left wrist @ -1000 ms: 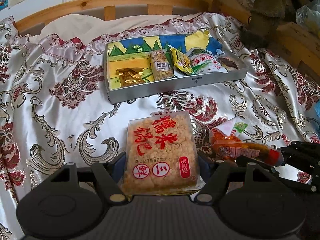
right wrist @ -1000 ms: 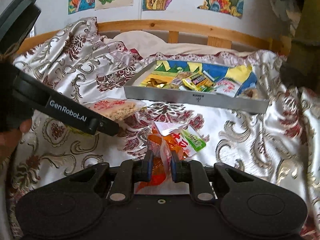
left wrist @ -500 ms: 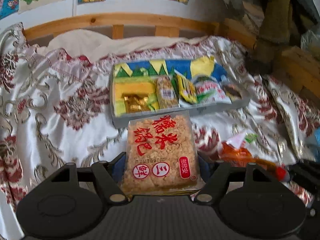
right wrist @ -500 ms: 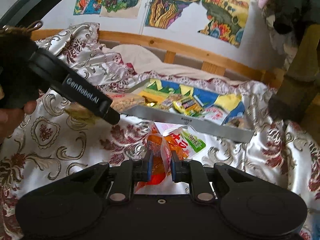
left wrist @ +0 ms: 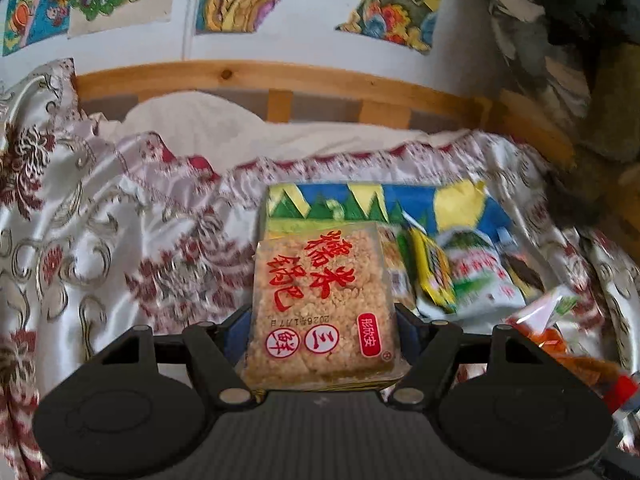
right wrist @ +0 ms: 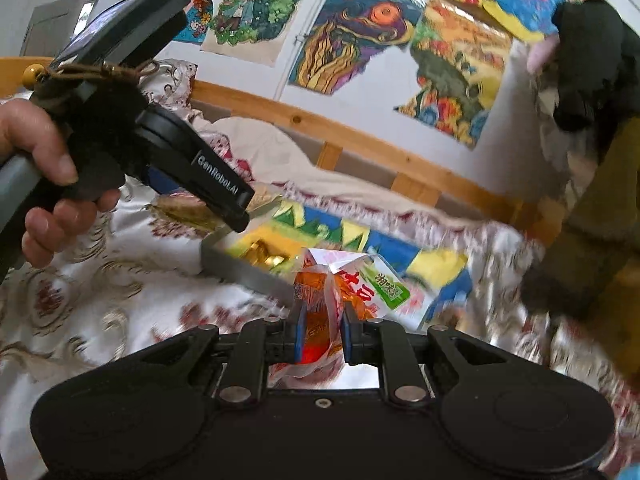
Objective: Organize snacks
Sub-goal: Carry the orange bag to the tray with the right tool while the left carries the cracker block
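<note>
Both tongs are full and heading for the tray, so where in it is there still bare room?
The tray's left end is mostly bare, holding only the gold wrapper; the painted far strip is clear too. The middle and right are crowded with packets.

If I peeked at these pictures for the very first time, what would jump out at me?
First, the square clear pack of golden rice crackers with red writing, gripped in the left gripper just in front of the grey tray with a painted lining. Next, the crinkly orange snack bag, pinched in the right gripper. Behind both, bright cartoon drawings cover the wall.
</note>
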`<state>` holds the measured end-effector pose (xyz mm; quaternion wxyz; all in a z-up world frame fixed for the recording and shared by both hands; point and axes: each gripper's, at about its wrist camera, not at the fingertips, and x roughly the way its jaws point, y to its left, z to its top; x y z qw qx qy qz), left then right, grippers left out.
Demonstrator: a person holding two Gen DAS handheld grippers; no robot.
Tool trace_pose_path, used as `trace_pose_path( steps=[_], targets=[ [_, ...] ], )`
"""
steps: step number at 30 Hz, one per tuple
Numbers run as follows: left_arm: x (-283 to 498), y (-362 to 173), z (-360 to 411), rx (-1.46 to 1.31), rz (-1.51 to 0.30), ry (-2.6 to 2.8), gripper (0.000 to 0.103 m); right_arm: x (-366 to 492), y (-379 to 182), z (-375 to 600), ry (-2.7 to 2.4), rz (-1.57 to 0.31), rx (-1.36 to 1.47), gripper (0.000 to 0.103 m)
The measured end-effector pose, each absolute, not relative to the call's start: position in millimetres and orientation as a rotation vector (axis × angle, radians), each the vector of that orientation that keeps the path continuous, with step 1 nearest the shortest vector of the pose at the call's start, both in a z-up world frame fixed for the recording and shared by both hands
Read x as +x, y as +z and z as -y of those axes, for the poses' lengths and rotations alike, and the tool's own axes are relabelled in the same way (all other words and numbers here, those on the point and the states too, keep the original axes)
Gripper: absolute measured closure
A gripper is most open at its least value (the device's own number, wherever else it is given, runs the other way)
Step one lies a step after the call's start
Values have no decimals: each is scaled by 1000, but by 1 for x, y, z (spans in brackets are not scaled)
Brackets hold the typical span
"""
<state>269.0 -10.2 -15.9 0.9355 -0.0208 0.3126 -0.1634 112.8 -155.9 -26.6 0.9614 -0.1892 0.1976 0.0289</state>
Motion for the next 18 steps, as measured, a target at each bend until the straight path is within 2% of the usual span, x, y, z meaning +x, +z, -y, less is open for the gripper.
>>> trace_pose_path(
  steps=[10,18],
  targets=[
    [320,-33,7,-109,-624,-296,27,191,-13,165,15,-326,-475,85],
    [334,-45,20,-79,-585,-307,27,247,-28,183,-37,-385,-413,85]
  ],
)
